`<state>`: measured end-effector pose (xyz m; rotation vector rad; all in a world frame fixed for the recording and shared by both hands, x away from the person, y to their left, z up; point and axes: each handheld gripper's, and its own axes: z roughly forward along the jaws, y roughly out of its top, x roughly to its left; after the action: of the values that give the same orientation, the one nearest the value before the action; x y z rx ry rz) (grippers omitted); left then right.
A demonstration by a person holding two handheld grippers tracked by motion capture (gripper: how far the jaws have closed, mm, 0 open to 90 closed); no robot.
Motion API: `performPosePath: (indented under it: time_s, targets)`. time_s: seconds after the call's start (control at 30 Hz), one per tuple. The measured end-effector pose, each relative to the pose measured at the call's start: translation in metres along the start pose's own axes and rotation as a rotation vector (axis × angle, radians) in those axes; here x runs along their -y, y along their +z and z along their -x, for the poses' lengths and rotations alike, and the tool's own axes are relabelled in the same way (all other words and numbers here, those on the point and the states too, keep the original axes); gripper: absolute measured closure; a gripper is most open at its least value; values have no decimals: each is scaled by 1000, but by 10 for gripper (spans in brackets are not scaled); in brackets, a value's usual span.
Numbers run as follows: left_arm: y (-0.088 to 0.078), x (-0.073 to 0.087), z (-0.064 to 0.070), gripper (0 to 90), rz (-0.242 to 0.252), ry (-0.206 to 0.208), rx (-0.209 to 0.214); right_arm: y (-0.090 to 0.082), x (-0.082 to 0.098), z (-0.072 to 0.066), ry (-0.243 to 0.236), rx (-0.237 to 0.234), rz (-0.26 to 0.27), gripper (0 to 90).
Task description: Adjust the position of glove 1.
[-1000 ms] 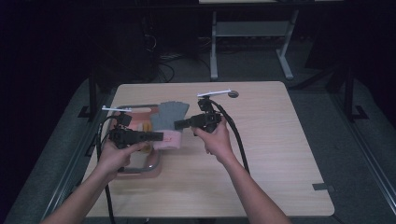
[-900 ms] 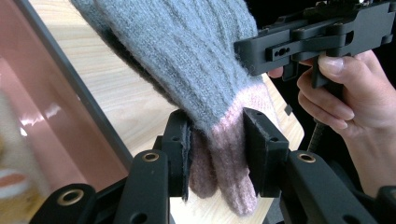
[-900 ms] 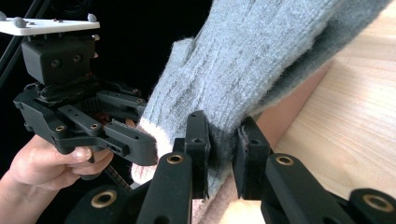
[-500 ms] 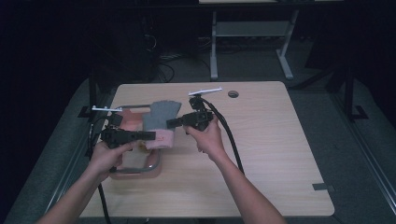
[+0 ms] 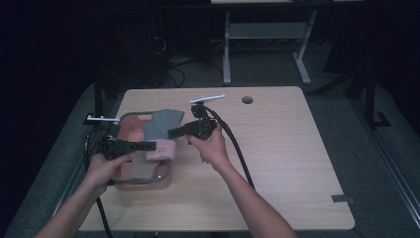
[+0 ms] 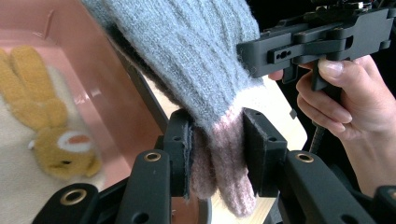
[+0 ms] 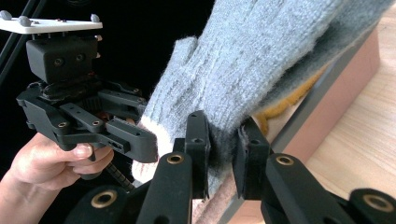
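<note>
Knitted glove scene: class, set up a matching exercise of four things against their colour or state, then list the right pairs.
Things:
1. glove
2. basket
3. stuffed rabbit
4. left gripper

Descriptions:
A. yellow, lying in the basket
B. grey with pink cuff
C. pink with a metal handle
D. jaws clamped on the pink cuff

Pairs: 1-B, 2-C, 3-A, 4-D

The glove (image 6: 196,60) is fuzzy grey-and-pink knit; the bin (image 6: 93,79) is glossy pink plastic; the surface (image 5: 277,148) is matt pale wood; the toy (image 6: 51,135) is plush.
</note>
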<state>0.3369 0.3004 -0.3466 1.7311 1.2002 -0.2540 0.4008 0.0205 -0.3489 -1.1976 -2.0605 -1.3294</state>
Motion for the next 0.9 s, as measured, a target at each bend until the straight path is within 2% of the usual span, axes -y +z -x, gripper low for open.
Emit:
performPosePath:
  time_s: [0.47, 0.9]
  targets:
    - [-12, -1, -8, 656, 6, -20, -24, 15, -9, -6, -11, -1, -12, 774]
    - [-22, 3, -17, 656, 5, -33, -52, 32, -13, -6, -6, -12, -40, 773]
